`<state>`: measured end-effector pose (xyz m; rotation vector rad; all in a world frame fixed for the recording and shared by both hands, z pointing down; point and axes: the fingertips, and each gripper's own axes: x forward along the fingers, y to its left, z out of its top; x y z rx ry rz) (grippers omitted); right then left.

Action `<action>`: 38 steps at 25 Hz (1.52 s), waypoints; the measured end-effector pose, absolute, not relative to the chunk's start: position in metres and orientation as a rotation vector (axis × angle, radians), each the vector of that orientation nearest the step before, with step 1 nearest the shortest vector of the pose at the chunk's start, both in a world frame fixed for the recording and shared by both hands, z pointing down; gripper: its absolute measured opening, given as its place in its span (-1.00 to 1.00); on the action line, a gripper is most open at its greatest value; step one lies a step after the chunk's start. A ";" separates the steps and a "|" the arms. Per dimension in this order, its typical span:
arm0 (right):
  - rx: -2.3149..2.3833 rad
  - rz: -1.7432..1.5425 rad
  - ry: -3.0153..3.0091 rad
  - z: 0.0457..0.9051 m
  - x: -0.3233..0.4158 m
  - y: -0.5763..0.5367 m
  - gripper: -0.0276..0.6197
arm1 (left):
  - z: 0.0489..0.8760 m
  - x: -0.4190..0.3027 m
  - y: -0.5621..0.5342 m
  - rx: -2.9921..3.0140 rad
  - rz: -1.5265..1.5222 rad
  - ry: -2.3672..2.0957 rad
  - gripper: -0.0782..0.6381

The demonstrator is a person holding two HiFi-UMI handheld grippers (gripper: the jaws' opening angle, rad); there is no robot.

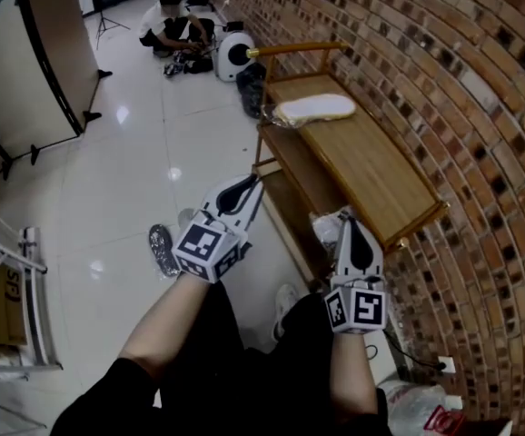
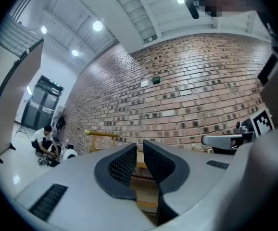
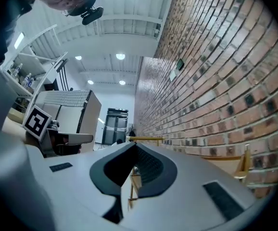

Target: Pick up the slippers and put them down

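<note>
A white slipper [image 1: 315, 109] lies on the far end of the top board of a wooden shoe rack [image 1: 371, 166] against the brick wall. A dark, patterned slipper [image 1: 163, 249] lies on the floor left of the rack. My left gripper [image 1: 249, 185] hovers by the rack's near left corner, jaws shut with nothing between them [image 2: 140, 149]. My right gripper [image 1: 350, 222] is held over the rack's near end, above something white [image 1: 326, 227] on a lower shelf; its jaws are shut and empty [image 3: 133, 148]. Both point roughly level along the wall.
A person [image 1: 176, 27] sits on the glossy floor far back beside a white machine [image 1: 233, 54] and dark bags. Partition panels [image 1: 44, 62] stand at left, a metal frame [image 1: 26, 280] at lower left. A wall socket with cable [image 1: 444, 364] and a plastic bag [image 1: 426, 411] are at lower right.
</note>
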<state>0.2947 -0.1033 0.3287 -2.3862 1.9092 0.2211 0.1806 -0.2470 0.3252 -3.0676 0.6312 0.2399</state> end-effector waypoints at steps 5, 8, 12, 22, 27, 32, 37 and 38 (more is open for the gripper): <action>-2.497 0.183 1.743 0.333 0.331 -0.062 -0.89 | 0.322 0.226 -0.212 -3.081 0.248 0.452 -0.67; -2.523 0.213 1.731 0.330 0.340 -0.051 -0.89 | 0.323 0.244 -0.198 -3.103 0.240 0.403 -0.67; -2.538 0.236 1.709 0.326 0.342 -0.040 -0.89 | 0.344 0.257 -0.190 -3.267 0.221 0.326 -0.67; -2.559 0.177 1.702 0.338 0.348 -0.026 -0.89 | 0.467 0.288 -0.202 -4.378 0.700 0.226 -0.67; -2.557 0.153 1.744 0.343 0.348 -0.027 -0.89 | 0.518 0.291 -0.205 -4.435 0.571 0.280 -0.67; -2.553 0.139 1.759 0.342 0.347 -0.026 -0.89 | 0.573 0.314 -0.203 -4.464 0.109 0.402 -0.14; -2.562 0.111 1.799 0.346 0.347 -0.025 -0.89 | 0.599 0.341 -0.199 -4.540 -0.020 0.391 -0.12; -2.555 0.102 1.803 0.346 0.346 -0.024 -0.89 | 0.606 0.347 -0.200 -4.555 -0.046 0.378 -0.12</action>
